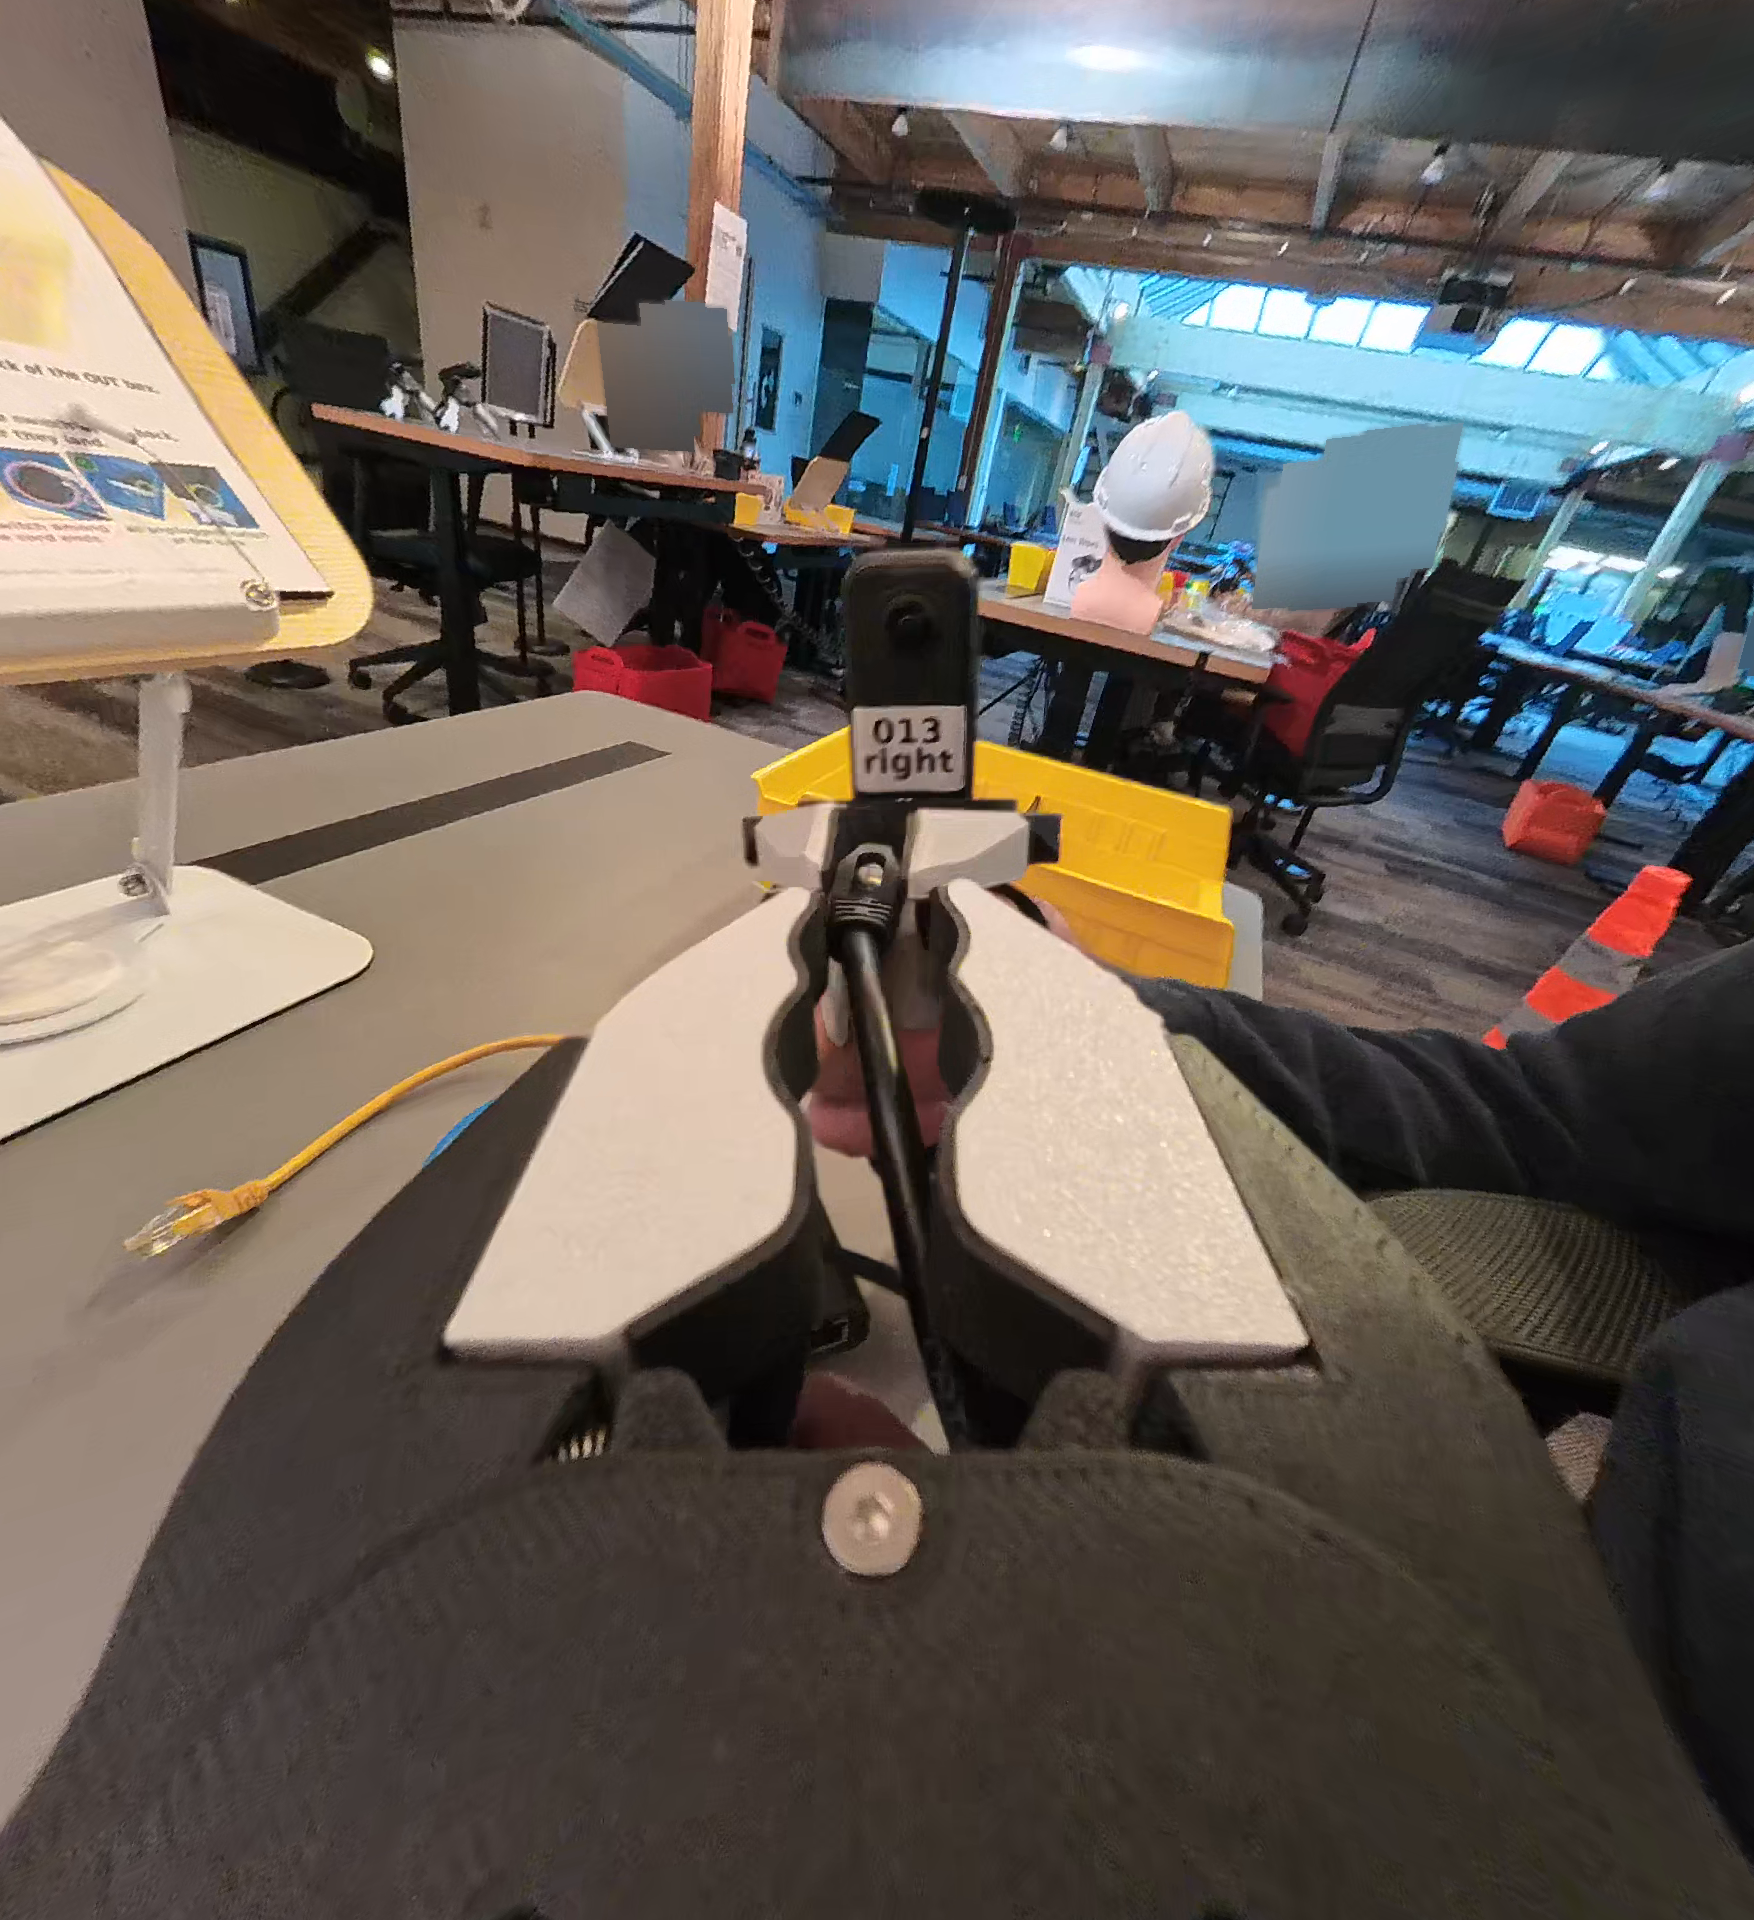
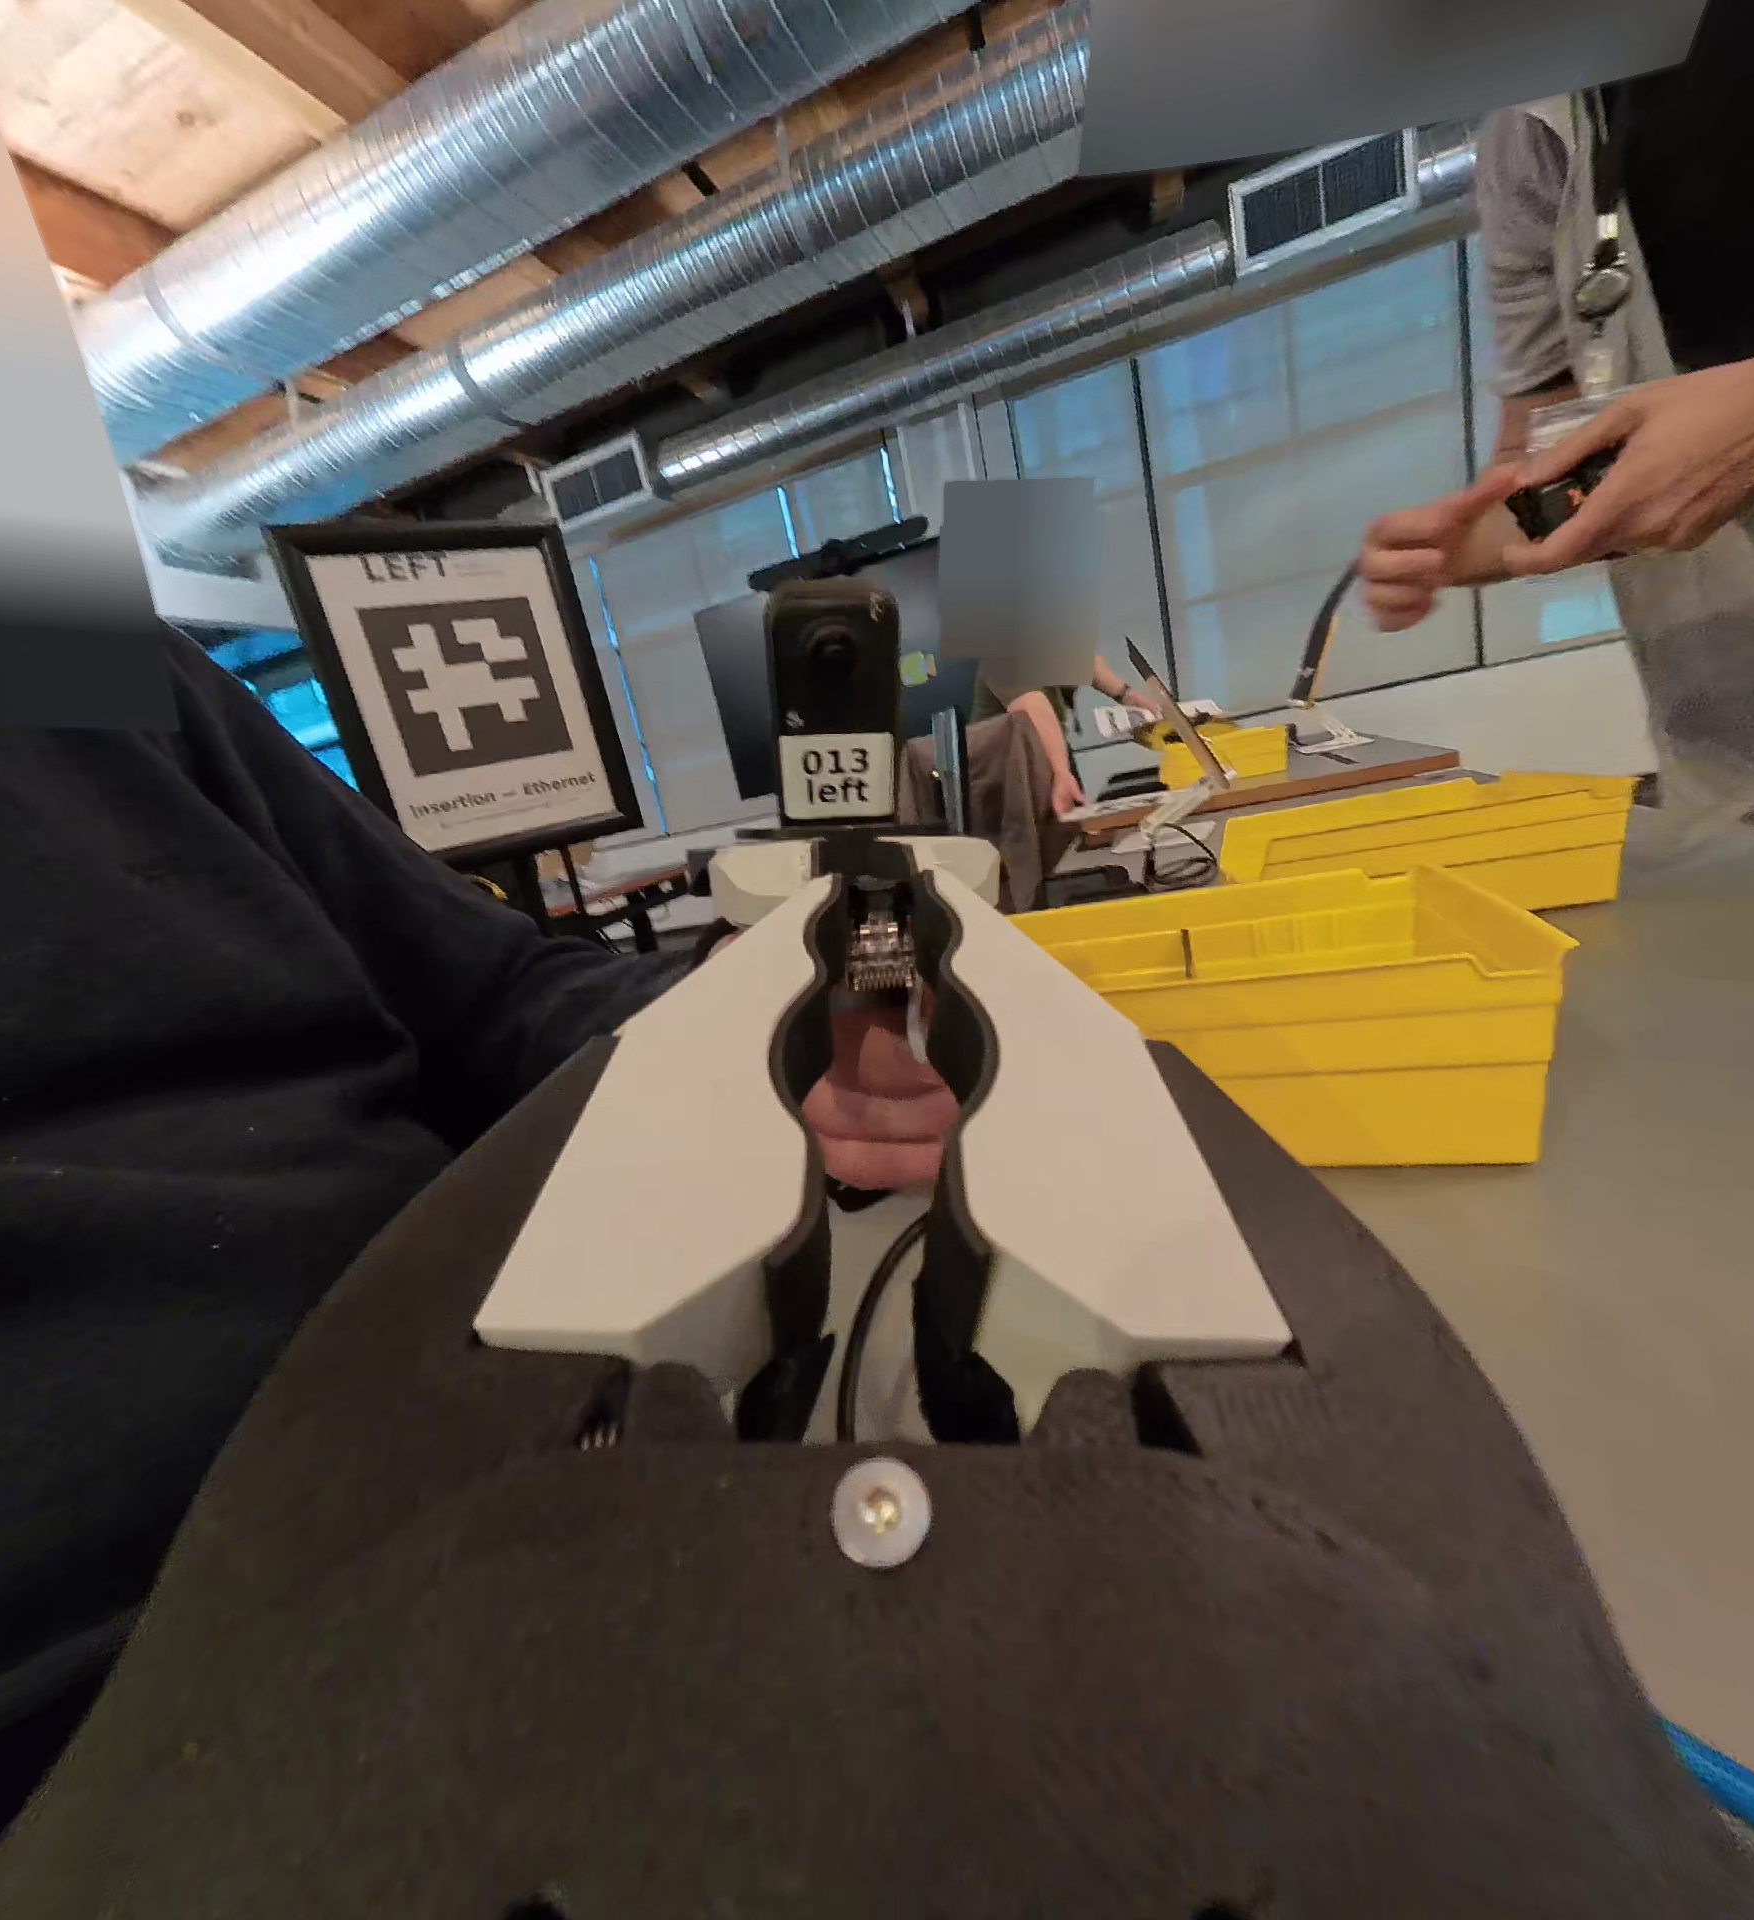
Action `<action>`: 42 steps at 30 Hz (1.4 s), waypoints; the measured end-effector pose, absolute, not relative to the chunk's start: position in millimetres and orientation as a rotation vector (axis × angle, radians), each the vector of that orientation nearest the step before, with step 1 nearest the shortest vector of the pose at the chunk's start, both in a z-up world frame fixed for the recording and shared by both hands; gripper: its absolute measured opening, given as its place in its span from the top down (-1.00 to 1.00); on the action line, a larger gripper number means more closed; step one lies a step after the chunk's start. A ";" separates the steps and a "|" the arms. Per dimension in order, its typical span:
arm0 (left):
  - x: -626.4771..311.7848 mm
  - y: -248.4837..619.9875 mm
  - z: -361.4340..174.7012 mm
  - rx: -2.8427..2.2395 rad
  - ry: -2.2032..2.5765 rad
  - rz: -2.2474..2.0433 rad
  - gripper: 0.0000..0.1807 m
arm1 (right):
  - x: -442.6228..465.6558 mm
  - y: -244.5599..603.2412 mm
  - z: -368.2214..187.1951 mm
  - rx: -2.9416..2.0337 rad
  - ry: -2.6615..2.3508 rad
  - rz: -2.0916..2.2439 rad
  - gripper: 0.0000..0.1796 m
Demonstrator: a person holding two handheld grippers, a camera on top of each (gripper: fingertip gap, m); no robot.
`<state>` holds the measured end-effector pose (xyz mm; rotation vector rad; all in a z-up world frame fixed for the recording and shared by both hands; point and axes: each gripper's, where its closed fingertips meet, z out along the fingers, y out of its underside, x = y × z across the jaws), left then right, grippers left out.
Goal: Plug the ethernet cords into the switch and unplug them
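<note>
We see 2 matching handheld grippers: the left gripper point(image 1: 868, 914) and the right gripper point(image 2: 878, 914) each pair pale grey, wavy-edged fingers point(image 1: 665, 1143) with a black, coarse-textured body point(image 1: 852, 1714). 1 silver screw point(image 1: 871, 1519) sits just behind the fingers' roots on each body. Above each gripper's tips, the opposite tool shows a black camera point(image 2: 833, 665) bearing a white label point(image 2: 837, 774). A dark sleeve point(image 1: 1475, 1091) covers the person's arm.
</note>
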<state>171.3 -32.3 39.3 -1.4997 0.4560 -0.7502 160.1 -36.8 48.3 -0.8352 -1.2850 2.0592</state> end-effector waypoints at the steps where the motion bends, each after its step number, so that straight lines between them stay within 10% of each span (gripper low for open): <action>1: 171.8 -33.2 41.0 -1.486 0.450 -0.775 0.81 | 161.0 -37.5 49.8 -0.826 -1.273 2.081 0.89; 42: 164.5 -27.5 54.0 -1.363 0.284 -0.897 0.87 | 164.2 -26.3 57.0 -0.901 -1.138 2.047 0.88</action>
